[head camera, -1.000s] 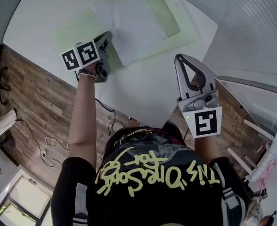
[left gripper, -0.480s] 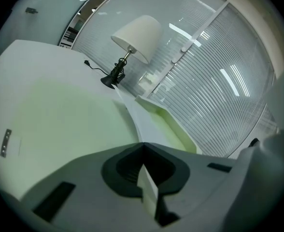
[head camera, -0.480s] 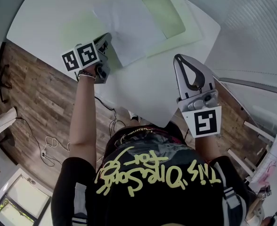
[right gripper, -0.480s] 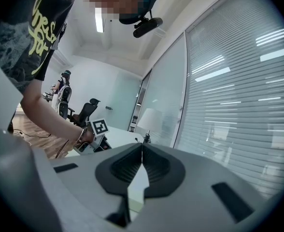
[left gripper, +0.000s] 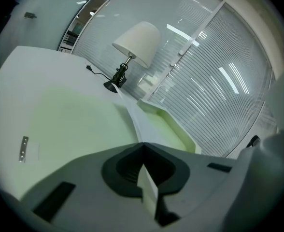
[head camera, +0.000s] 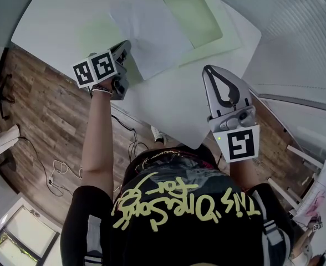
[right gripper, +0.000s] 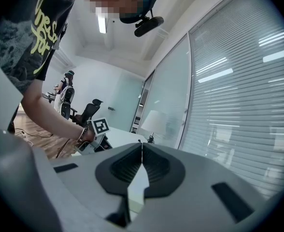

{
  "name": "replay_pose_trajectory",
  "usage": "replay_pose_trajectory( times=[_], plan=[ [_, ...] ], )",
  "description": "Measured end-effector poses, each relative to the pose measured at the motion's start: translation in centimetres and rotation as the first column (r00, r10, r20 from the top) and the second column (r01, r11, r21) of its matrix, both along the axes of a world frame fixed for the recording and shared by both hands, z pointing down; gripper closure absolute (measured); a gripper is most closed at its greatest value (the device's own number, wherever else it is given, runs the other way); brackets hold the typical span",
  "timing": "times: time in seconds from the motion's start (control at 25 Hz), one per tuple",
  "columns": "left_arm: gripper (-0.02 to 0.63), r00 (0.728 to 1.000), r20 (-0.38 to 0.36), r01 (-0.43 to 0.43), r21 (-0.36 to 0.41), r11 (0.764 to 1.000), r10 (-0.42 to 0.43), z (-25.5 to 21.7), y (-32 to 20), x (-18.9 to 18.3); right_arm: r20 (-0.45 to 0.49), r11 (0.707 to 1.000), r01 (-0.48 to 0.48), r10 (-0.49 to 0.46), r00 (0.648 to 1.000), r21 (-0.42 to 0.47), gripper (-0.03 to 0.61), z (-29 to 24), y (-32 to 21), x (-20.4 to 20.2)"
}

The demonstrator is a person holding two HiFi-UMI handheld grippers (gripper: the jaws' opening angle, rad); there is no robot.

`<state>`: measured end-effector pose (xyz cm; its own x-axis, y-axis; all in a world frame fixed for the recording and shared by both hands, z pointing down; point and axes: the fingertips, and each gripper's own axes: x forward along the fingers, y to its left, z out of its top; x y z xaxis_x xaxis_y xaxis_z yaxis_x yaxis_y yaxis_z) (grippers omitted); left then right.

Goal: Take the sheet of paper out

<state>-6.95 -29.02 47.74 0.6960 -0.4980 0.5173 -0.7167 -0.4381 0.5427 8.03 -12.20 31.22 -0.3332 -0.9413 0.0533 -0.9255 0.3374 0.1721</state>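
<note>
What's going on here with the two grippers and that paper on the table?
A person stands at a white table with a two-jaw gripper in each hand. The left gripper has its jaws closed at the edge of a white sheet of paper, apparently pinching it. The sheet lies across a pale green folder, and it is unclear whether part of it is tucked in. The right gripper hangs near the table's edge, shut and empty.

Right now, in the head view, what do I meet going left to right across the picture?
Cables on the floor → left gripper → sheet of paper → right gripper. The green folder is left out, since it spreads beneath the paper.
</note>
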Motion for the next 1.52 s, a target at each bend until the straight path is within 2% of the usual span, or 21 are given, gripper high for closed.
replay_pose_trajectory(
  times=[0.28, 0.44, 0.64, 0.96, 1.52],
  plan=[
    [0.607, 0.999, 0.052, -0.017, 0.042, 0.999, 0.015, -0.5, 0.0, 0.0, 0.004, 1.000, 0.012, -0.012, 1.000, 0.004, 0.571, 0.1, -0.3, 0.0],
    [0.609, 0.999, 0.041, -0.031, 0.081, 0.996, 0.027, -1.6, 0.9, -1.8, -0.002, 1.000, 0.020, -0.020, 1.000, 0.019, 0.571, -0.4, 0.5, -2.1],
    [0.609, 0.998, 0.050, -0.045, 0.116, 0.992, 0.039, -2.5, 1.3, -2.6, -0.009, 1.000, 0.024, -0.023, 1.000, 0.018, 0.571, -0.5, 0.8, -2.9],
    [0.609, 0.993, 0.100, -0.074, 0.182, 0.981, 0.056, -3.7, 1.9, -3.2, -0.007, 0.999, 0.032, -0.031, 0.999, 0.032, 0.571, -0.8, 1.2, -3.6],
    [0.609, 0.972, 0.221, -0.154, 0.319, 0.935, 0.085, -6.9, 3.9, -5.0, -0.010, 0.998, 0.056, -0.056, 0.998, 0.040, 0.571, -1.0, 2.0, -5.8]
  ],
)
